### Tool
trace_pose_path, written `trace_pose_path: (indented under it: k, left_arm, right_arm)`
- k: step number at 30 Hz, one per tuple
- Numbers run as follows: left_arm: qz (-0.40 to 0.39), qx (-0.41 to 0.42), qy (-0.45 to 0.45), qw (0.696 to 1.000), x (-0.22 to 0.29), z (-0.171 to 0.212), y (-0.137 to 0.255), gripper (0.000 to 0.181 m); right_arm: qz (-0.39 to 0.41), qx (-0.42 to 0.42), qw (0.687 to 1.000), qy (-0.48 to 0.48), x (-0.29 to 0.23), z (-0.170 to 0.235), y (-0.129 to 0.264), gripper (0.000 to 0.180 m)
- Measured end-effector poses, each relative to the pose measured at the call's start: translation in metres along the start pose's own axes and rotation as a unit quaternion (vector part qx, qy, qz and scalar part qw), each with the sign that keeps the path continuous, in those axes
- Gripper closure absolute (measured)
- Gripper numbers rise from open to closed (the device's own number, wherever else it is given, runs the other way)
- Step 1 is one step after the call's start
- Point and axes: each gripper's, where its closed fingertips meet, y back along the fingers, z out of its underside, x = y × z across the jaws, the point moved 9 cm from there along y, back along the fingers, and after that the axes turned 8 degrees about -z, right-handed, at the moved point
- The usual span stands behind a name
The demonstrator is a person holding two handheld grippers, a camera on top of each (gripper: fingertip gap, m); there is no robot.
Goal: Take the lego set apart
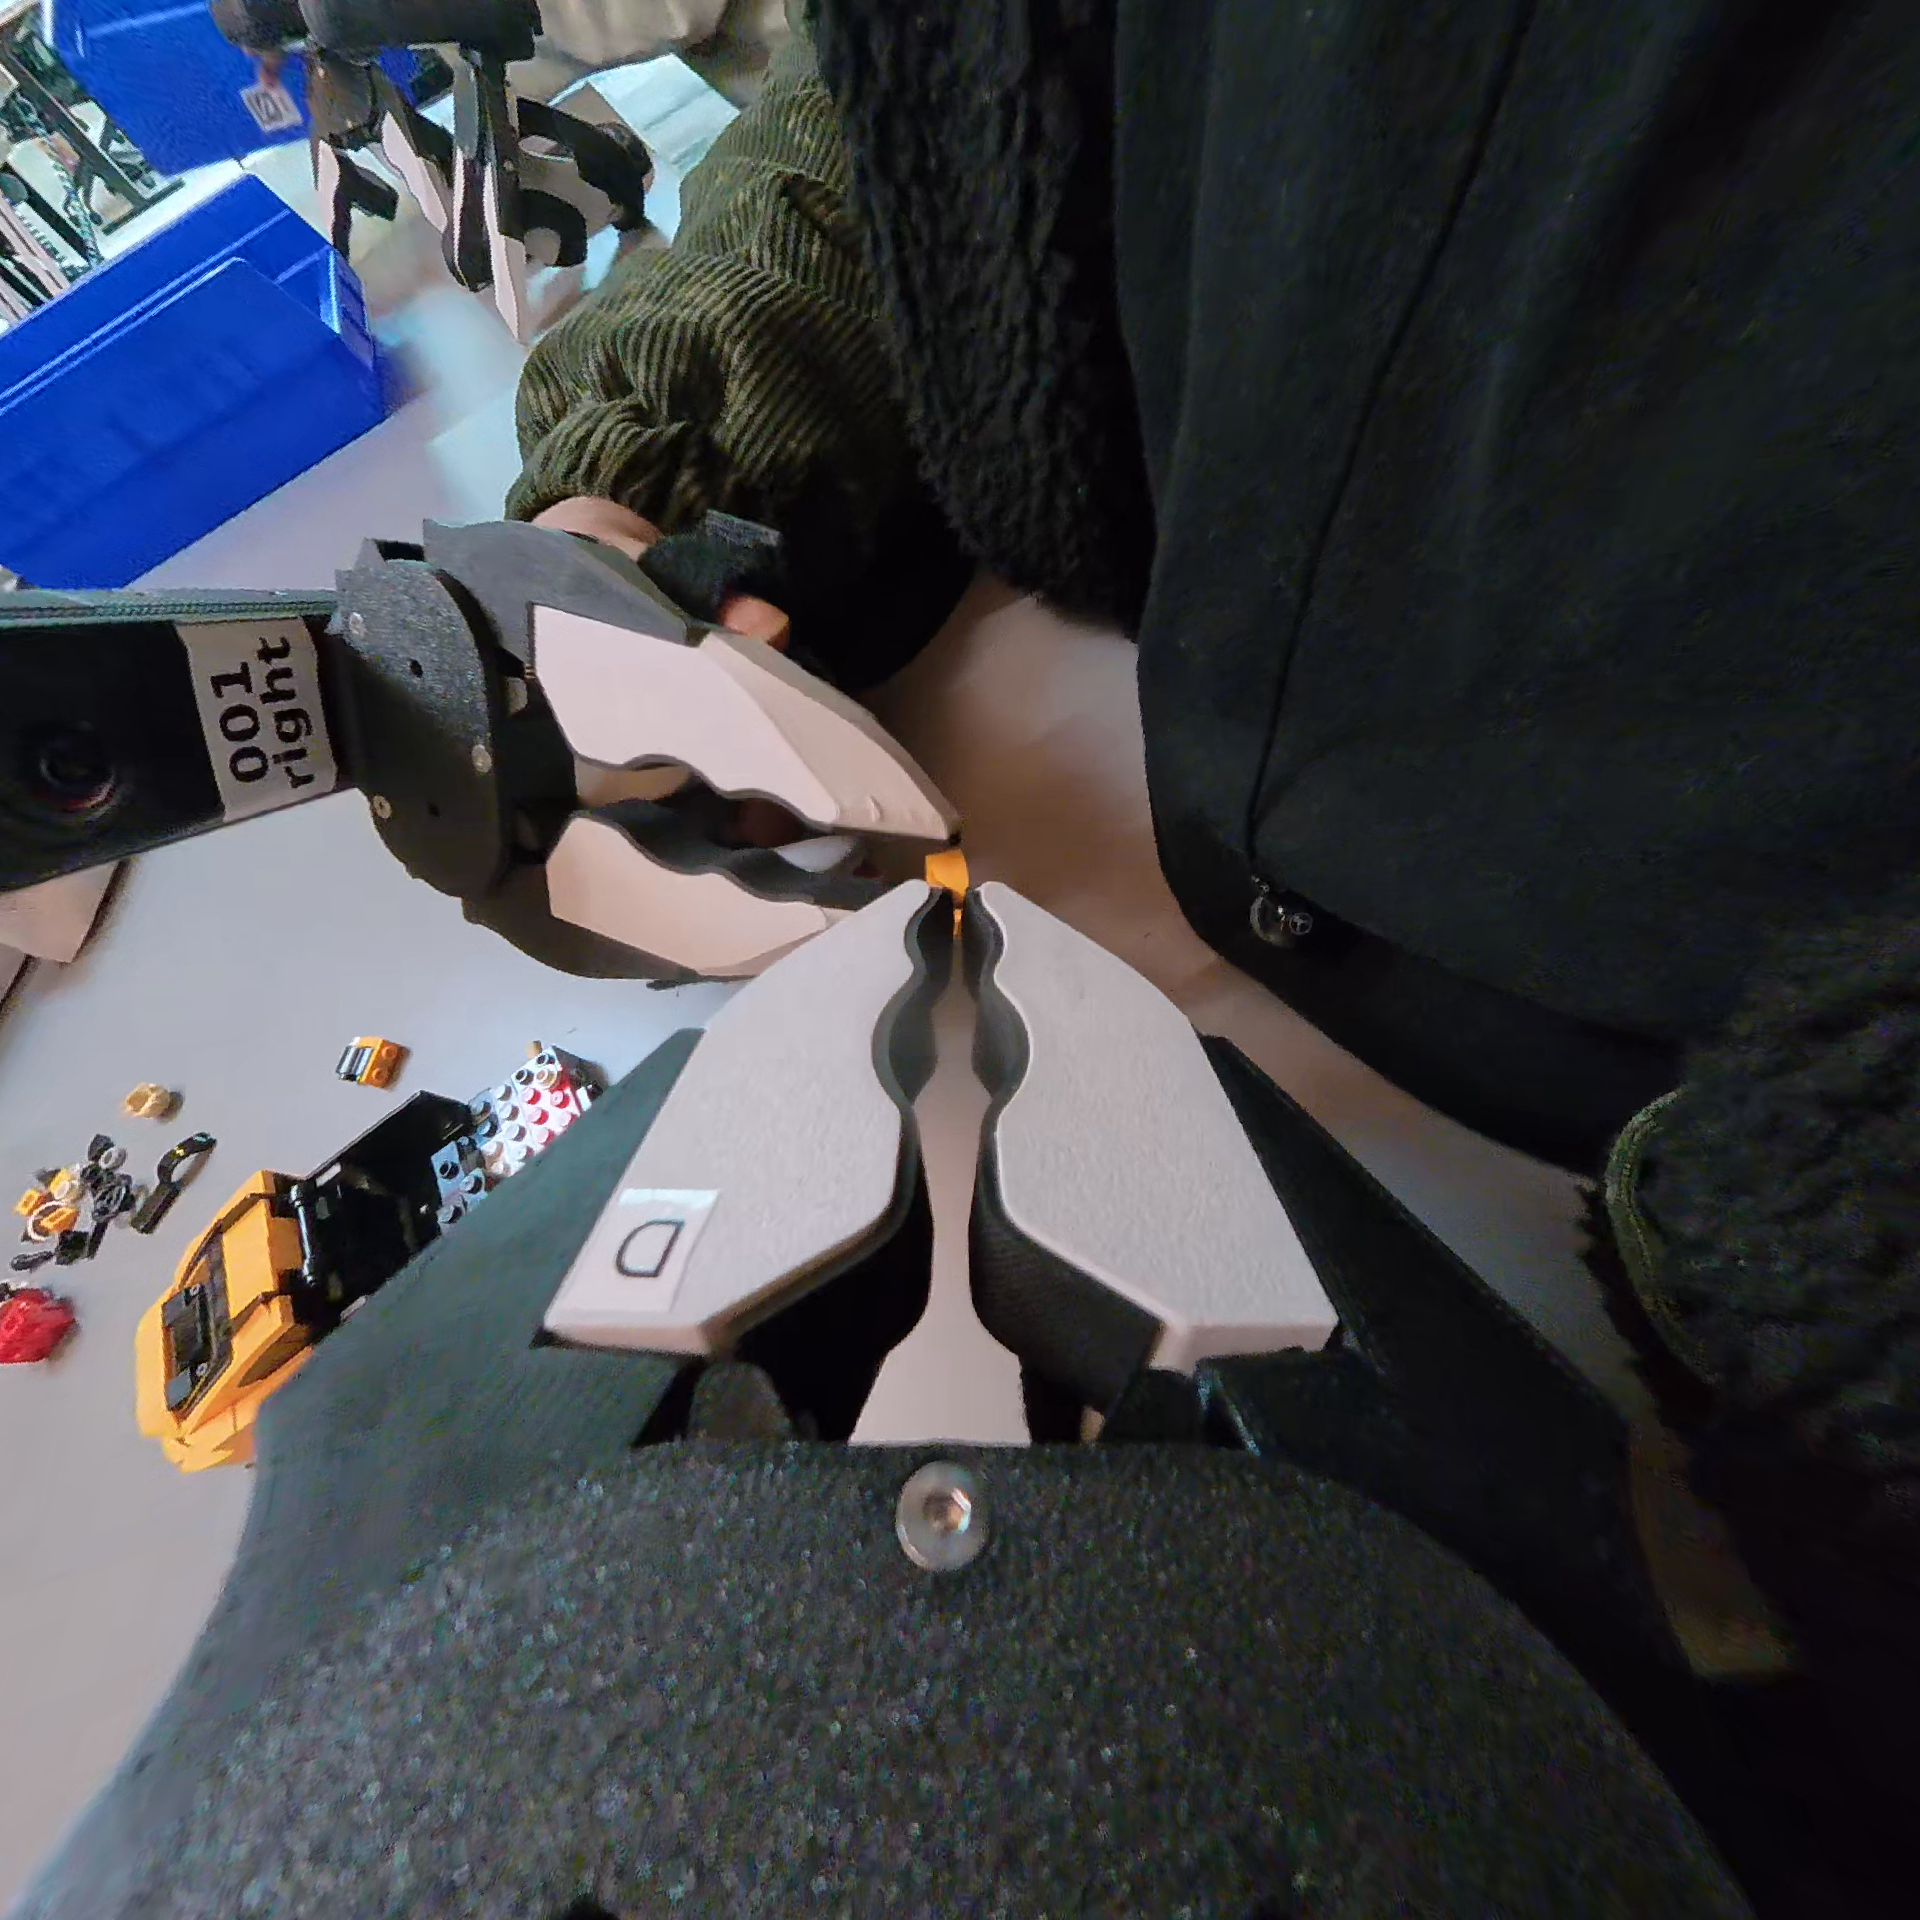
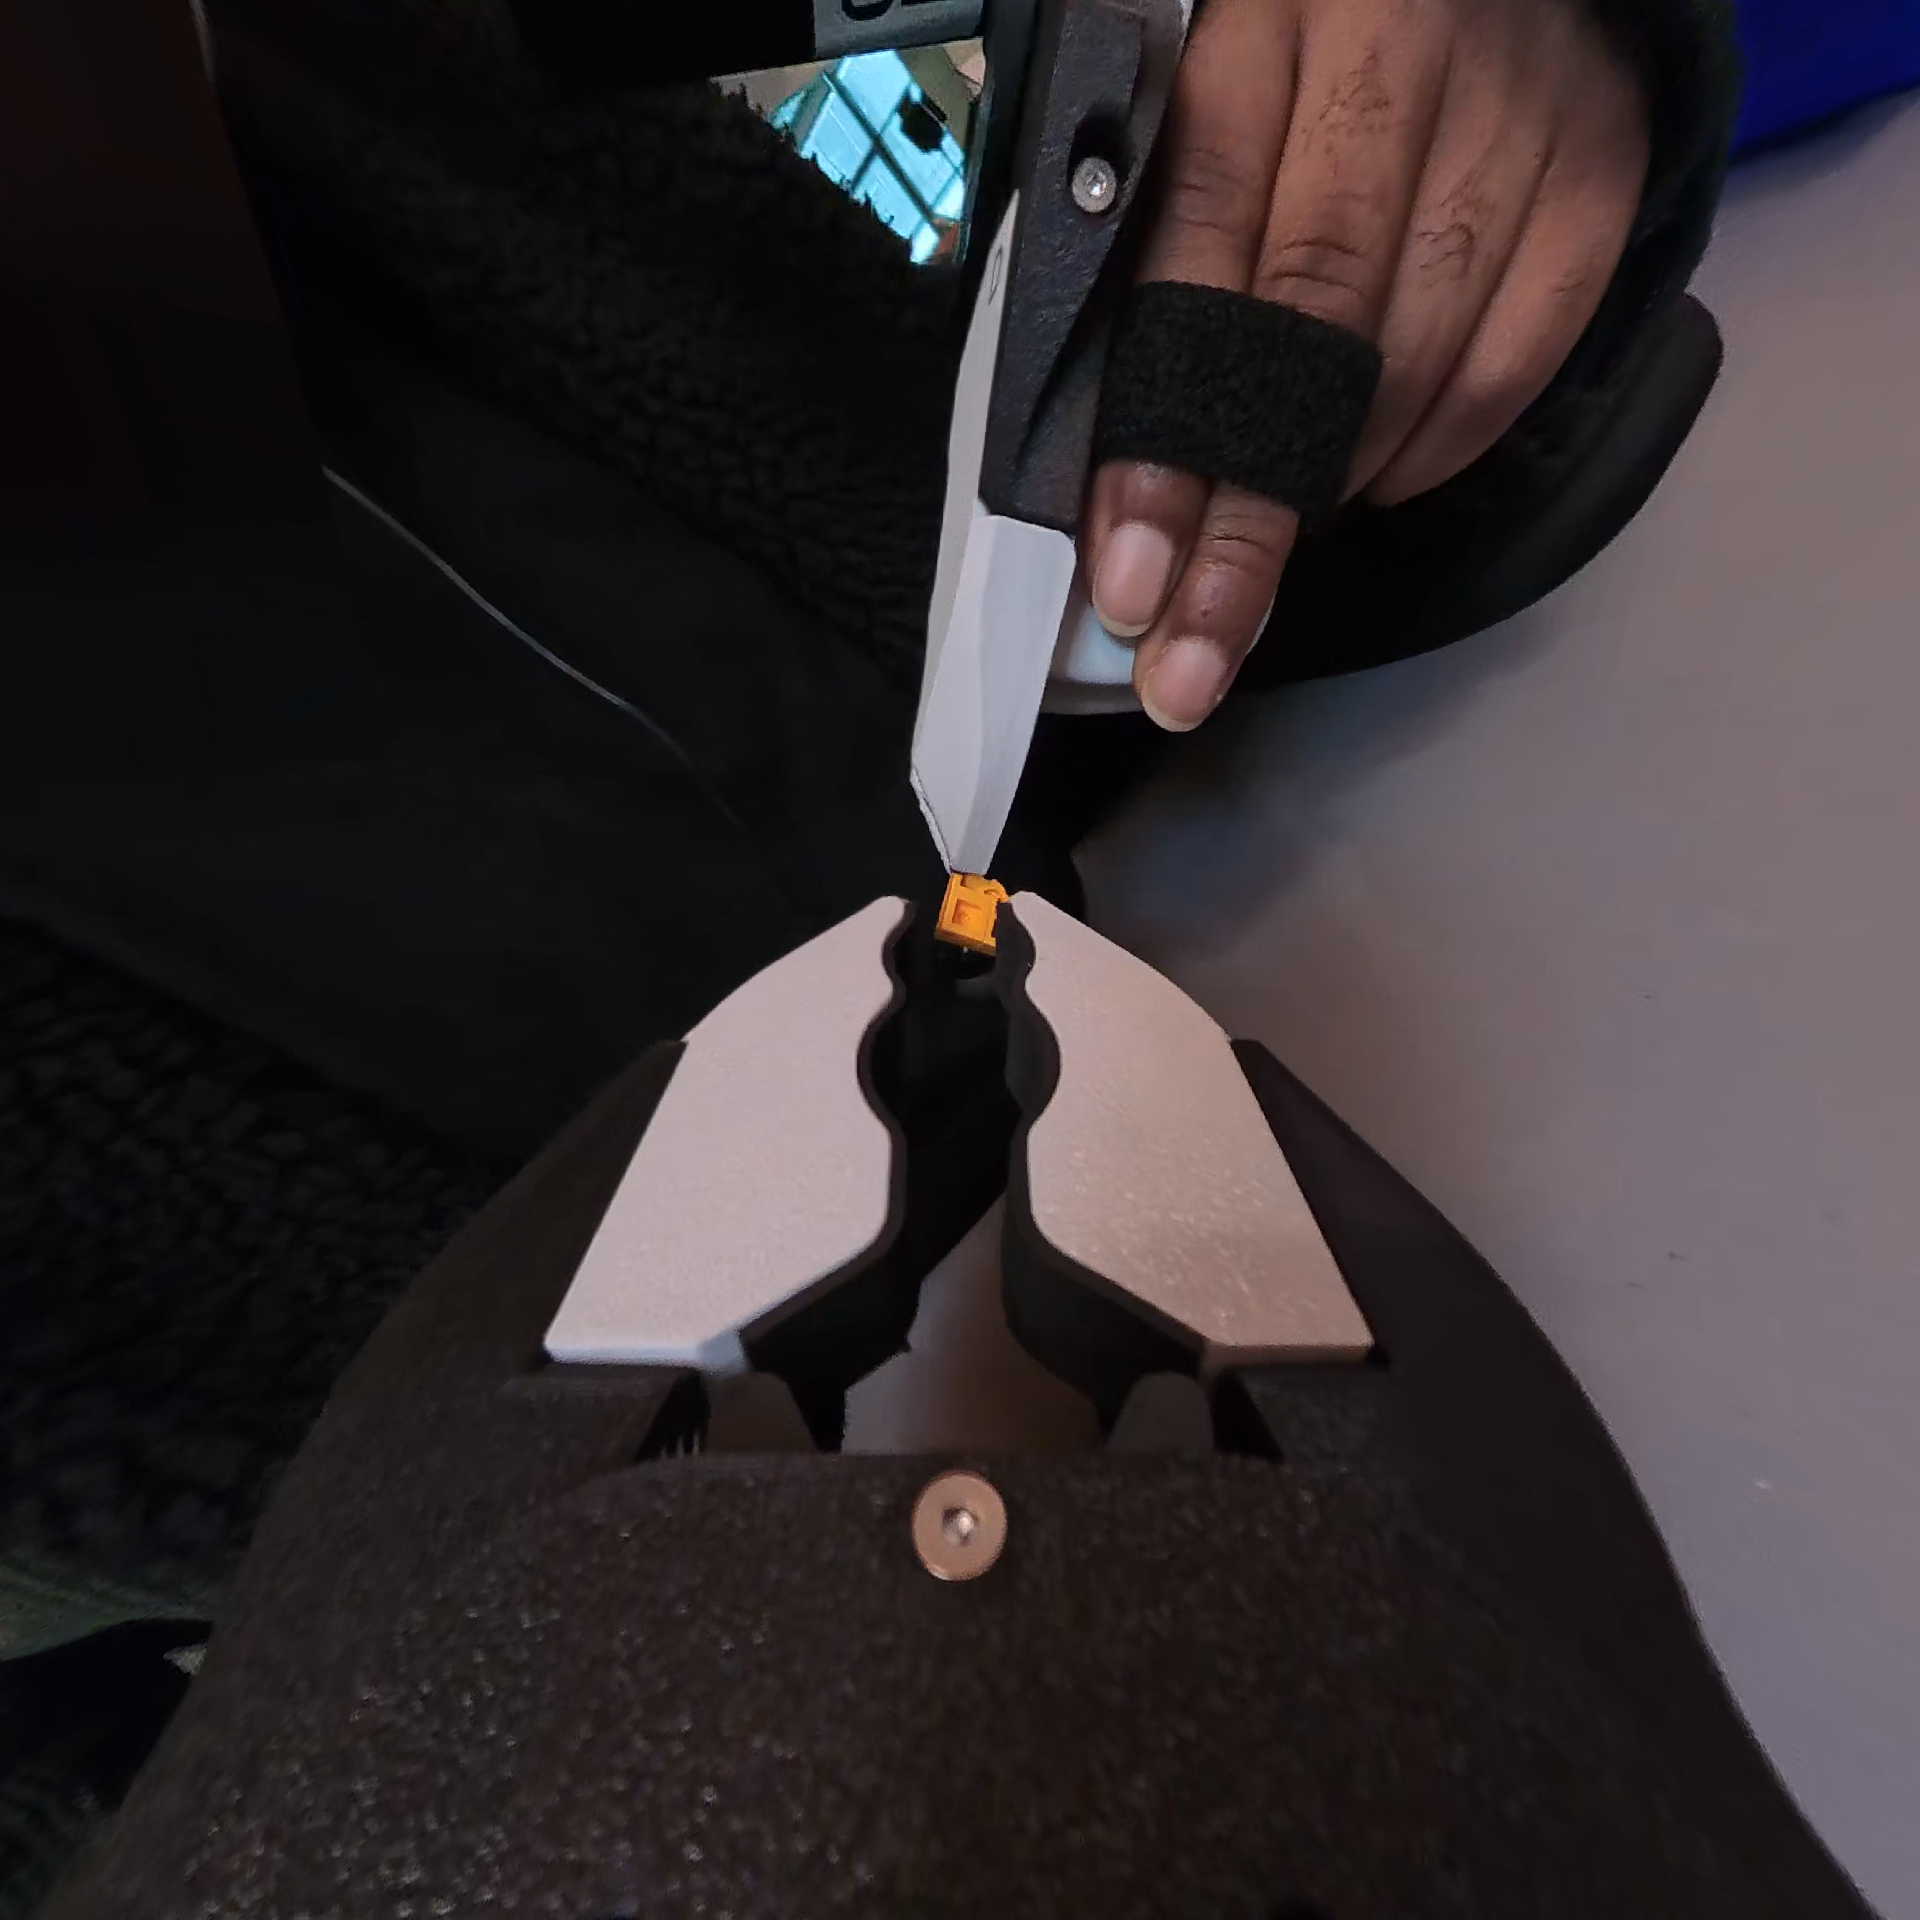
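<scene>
A small orange lego piece (image 2: 970, 921) sat pinched between the tips of both claws, held above the desk (image 1: 208, 987) at the centre of each frame. The left claw (image 1: 948, 902) was closed on it from below in its own view, and the right claw (image 2: 962, 916) gripped its sides. In the left wrist view the right claw came in from the left, its tips meeting the piece from above. The partly stripped orange and black lego car (image 1: 270, 1278) lay at the lower left of that frame, with loose small parts (image 1: 94, 1195) scattered beside it and a red piece (image 1: 31, 1325) at the edge. Blue bins (image 1: 177, 416) stood at the upper left. A dark fleece jacket (image 1: 1455, 520) filled the right side, close behind the claws.
</scene>
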Motion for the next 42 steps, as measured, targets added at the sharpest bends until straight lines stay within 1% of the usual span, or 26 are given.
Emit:
trace_pose_path:
  k: [2,6,10,16,17,18,19,20,22,24,26,29,32,37,39,42]
  left_arm:
    - [0.001,0.0,-0.002,1.0,0.0,-0.001,-0.001,0.178]
    - [-0.003,0.007,-0.001,1.0,0.0,-0.002,0.0,0.178]
    - [0.011,0.027,0.016,0.999,0.0,-0.004,0.001,0.178]
    - [0.027,0.036,0.042,0.998,-0.002,-0.001,0.004,0.178]
    - [0.059,0.062,0.05,0.995,0.002,-0.005,0.004,0.18]
    - [0.093,0.094,0.054,0.99,0.009,-0.014,0.0,0.18]
    - [0.091,0.059,0.03,0.994,0.014,-0.016,-0.007,0.18]
    - [0.063,0.018,0.004,0.998,0.012,-0.012,-0.008,0.18]
    - [0.041,0.048,0.046,0.997,0.0,-0.005,0.006,0.18]
    - [0.013,0.054,0.051,0.997,-0.008,-0.001,0.014,0.18]
    - [0.008,0.071,0.064,0.995,-0.011,0.0,0.017,0.18]
    - [-0.025,0.075,0.093,0.993,-0.022,0.009,0.028,0.18]
    - [-0.053,0.078,0.103,0.99,-0.029,0.012,0.039,0.18]
    - [-0.059,0.034,0.112,0.991,-0.028,0.02,0.04,0.181]
    - [-0.055,0.007,0.124,0.991,-0.026,0.022,0.04,0.163]
    - [-0.007,-0.033,0.151,0.988,-0.013,0.024,0.039,0.162]
  right_arm:
    - [0.005,-0.003,1.0,0.002,0.0,0.0,-0.001,0.17]
    - [0.011,-0.004,1.0,0.015,-0.001,-0.001,-0.001,0.171]
    - [0.025,-0.014,0.998,0.053,-0.006,-0.004,-0.004,0.172]
    - [0.04,0.001,0.997,0.061,-0.006,-0.006,-0.005,0.173]
    - [0.07,0.028,0.995,0.06,-0.003,-0.009,0.0,0.18]
    - [0.094,0.056,0.992,0.055,0.0,-0.013,0.01,0.18]
    - [0.096,0.077,0.991,0.053,0.0,-0.016,0.02,0.18]
    - [0.105,0.064,0.99,0.072,-0.005,-0.016,0.022,0.18]
    - [0.122,0.063,0.985,0.101,-0.011,-0.017,0.019,0.18]
    - [0.136,0.056,0.984,0.104,-0.011,-0.017,0.019,0.18]
    - [0.145,0.055,0.98,0.125,-0.013,-0.018,0.02,0.18]
    - [0.16,0.045,0.978,0.125,-0.01,-0.016,0.019,0.18]
    - [0.168,0.039,0.977,0.127,-0.01,-0.015,0.018,0.18]
    - [0.178,0.026,0.975,0.128,-0.006,-0.013,0.015,0.18]
    - [0.185,0.02,0.974,0.127,-0.004,-0.012,0.014,0.18]
    - [0.194,0.018,0.973,0.124,-0.002,-0.012,0.015,0.179]
